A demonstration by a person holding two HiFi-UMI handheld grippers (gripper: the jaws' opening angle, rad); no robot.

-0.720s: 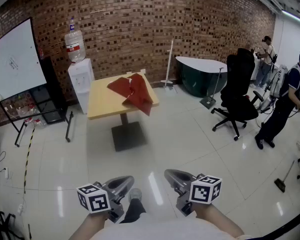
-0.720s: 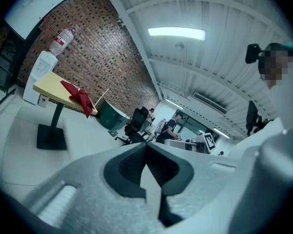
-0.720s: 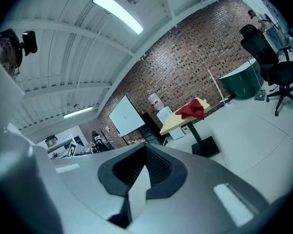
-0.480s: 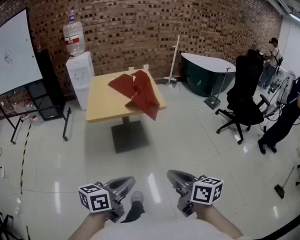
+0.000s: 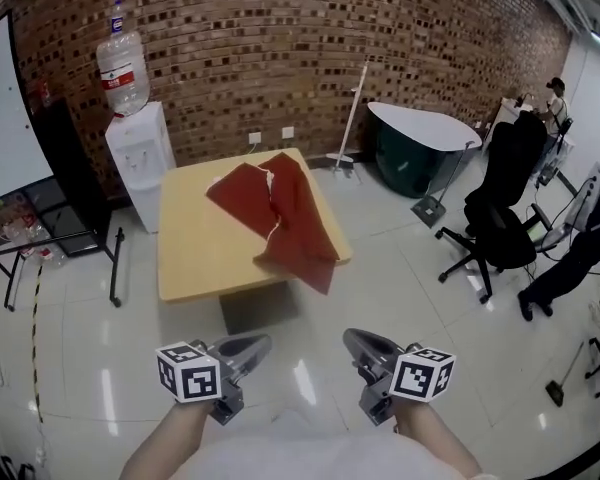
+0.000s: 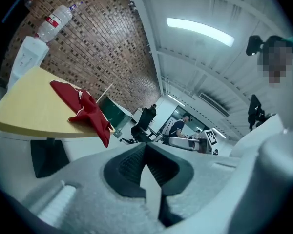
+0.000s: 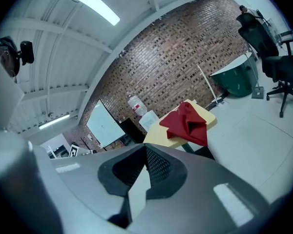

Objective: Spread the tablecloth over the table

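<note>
I see a red tablecloth (image 5: pixel 280 208) on a pale yellow surface (image 5: pixel 195 253), a brown brick wall (image 5: pixel 280 48), a white tiled floor (image 5: pixel 430 318).

Office-like workroom or test studio. A brick wall (image 5: pixel 310 48), glossy tiled floor (image 5: pixel 430 308), water dispenser (image 5: pixel 135 158), whiteboard (image 5: pixel 5 118), black office chair (image 5: pixel 505 213) and square table (image 5: pixel 195 243) furnish it. A dark bathtub (image 5: pixel 420 153) stands by the wall, with a person (image 5: pixel 555 96) at the far right.

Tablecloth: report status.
Left hand-held gripper shut, empty. Right hand-held gripper shut, empty. Tablecloth bunched on table, corner hanging off edge. No obstacle seen.
</note>
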